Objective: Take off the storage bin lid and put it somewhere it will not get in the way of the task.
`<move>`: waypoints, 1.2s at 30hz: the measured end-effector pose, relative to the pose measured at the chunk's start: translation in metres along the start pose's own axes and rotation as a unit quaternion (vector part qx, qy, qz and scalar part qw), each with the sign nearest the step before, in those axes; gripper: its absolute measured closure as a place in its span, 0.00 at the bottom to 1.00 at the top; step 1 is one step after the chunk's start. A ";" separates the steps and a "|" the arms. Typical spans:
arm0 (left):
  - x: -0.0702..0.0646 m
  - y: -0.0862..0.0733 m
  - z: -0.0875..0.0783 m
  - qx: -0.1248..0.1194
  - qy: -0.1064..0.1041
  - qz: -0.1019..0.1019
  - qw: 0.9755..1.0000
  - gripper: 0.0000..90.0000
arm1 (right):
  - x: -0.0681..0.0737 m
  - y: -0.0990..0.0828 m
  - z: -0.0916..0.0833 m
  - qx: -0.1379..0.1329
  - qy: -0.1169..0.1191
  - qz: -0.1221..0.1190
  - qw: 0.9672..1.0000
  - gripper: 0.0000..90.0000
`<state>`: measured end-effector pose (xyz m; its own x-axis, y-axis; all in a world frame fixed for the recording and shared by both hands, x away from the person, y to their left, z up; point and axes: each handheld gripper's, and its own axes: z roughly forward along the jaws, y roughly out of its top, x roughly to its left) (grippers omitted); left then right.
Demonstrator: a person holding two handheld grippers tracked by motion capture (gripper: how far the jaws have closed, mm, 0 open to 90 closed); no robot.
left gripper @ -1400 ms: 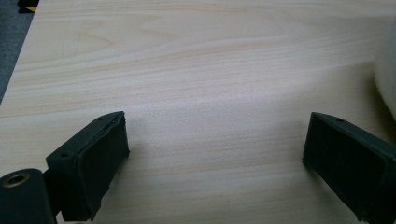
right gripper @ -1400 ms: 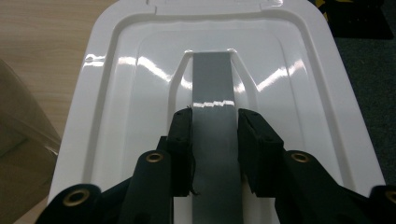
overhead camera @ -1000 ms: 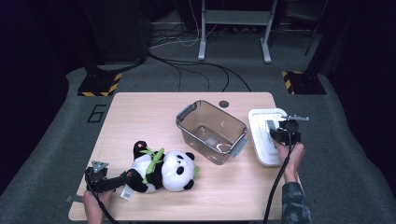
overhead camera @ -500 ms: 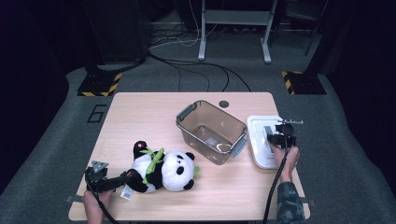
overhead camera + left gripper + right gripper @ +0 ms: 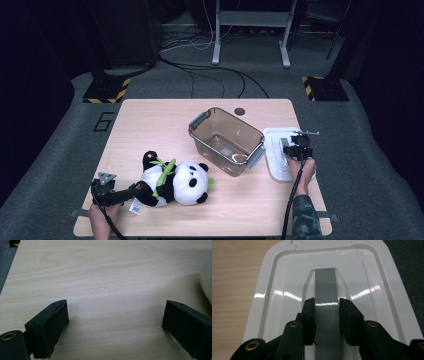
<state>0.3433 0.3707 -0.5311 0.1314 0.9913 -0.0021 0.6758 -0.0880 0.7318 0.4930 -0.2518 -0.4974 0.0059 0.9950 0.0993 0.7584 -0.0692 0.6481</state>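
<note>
A white lid (image 5: 276,150) lies flat at the table's right edge, beside a clear plastic bin (image 5: 207,147). My right gripper (image 5: 295,145) is shut on the lid's grey handle strip (image 5: 325,287), one black jaw on each side of it (image 5: 326,307). I cannot tell whether the lid (image 5: 274,302) touches the table. A plush panda (image 5: 175,182) with green leaves lies on its side at the front left. My left gripper (image 5: 125,192) rests low by the panda's leg, its jaws wide open over bare wood (image 5: 116,322), with white plush (image 5: 207,280) at the edge of its view.
The wooden table (image 5: 150,120) has a small dark cap (image 5: 240,111) near its far edge. The bin has grey clip handles at both ends. Cables and stand legs lie on the grey floor beyond the table.
My right gripper has sunk toward the table with the lid in its grip and shifted slightly left. The left gripper and the panda have stayed put.
</note>
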 end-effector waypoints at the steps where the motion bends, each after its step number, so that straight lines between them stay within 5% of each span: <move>1: 0.000 0.000 0.000 0.000 0.001 0.000 1.000 0.07 | 0.001 0.000 0.001 -0.002 -0.001 0.003 1.000 0.74; 18: 0.000 0.000 0.000 0.000 0.000 -0.001 1.000 0.07 | 0.007 0.005 0.007 -0.009 -0.005 0.006 1.000 0.73; 23: 0.000 0.000 0.000 0.000 0.000 0.000 1.000 0.07 | 0.004 0.001 0.004 -0.011 0.018 -0.007 1.000 0.47; 27: 0.000 0.000 0.000 0.000 0.000 0.000 1.000 0.07 | 0.003 -0.003 -0.005 -0.017 0.021 -0.029 0.999 0.17; 32: 0.000 0.000 0.000 -0.001 -0.001 0.000 1.000 0.07 | 0.002 -0.011 -0.021 -0.020 0.030 -0.054 0.998 0.01; 36: 0.000 0.000 0.000 0.000 -0.001 0.000 1.000 0.07 | 0.002 -0.019 -0.036 -0.038 0.038 -0.068 0.996 0.00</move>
<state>0.3433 0.3705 -0.5312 0.1316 0.9913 -0.0034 0.6752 -0.0871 0.7325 0.4553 -0.2507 -0.4826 -0.1443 0.9876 0.0613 0.6970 0.0575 0.7147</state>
